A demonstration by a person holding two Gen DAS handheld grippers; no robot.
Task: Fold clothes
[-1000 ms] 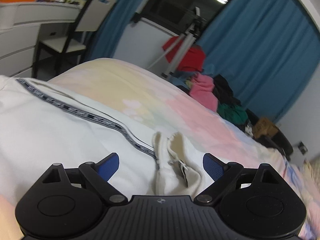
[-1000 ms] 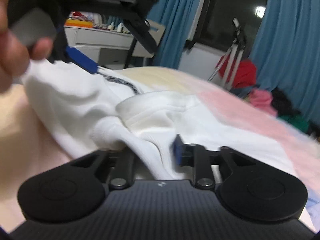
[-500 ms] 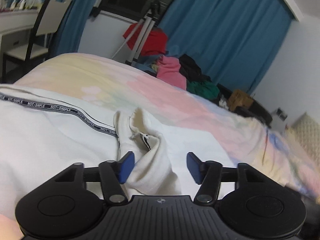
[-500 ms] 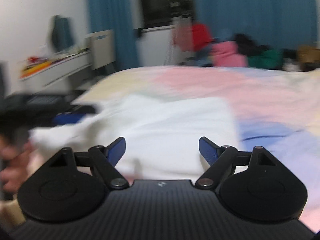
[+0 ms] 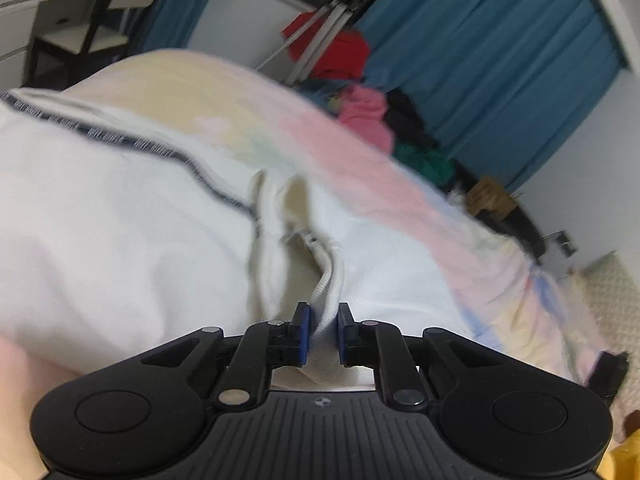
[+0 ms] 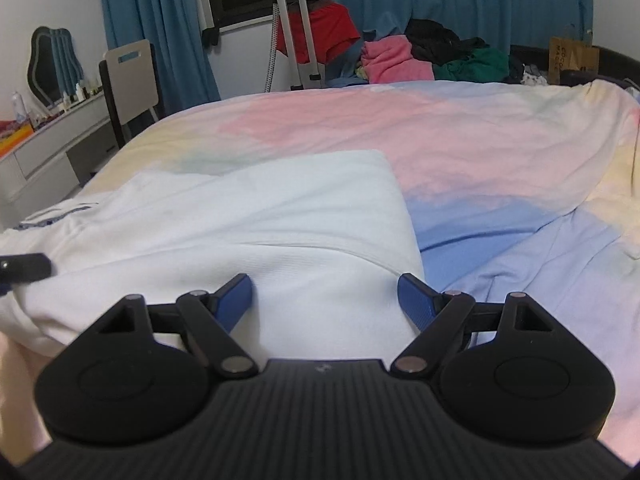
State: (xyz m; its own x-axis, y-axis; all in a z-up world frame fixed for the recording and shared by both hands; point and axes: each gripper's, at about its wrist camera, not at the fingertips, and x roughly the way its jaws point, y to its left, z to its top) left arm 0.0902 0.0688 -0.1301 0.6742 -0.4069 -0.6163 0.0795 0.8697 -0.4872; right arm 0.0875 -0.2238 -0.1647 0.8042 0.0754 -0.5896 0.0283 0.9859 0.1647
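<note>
Now L gripper [image 5: 320, 334] pinches ribbed collar of white sweatshirt [image 5: 120, 220]; R gripper [image 6: 326, 294] spread wide above its hem.

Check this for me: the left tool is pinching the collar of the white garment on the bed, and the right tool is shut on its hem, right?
Not quite. The right tool is open over the white garment, as the right wrist view shows. The left tool does pinch the collar.

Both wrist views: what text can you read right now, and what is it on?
"COCO": top line on the brown paper bag; the line under it is too small to be sure of.
Dark lettered trim on the white garment: print is there, but motion blur makes it unreadable in both views.
Nothing else is legible.
</note>
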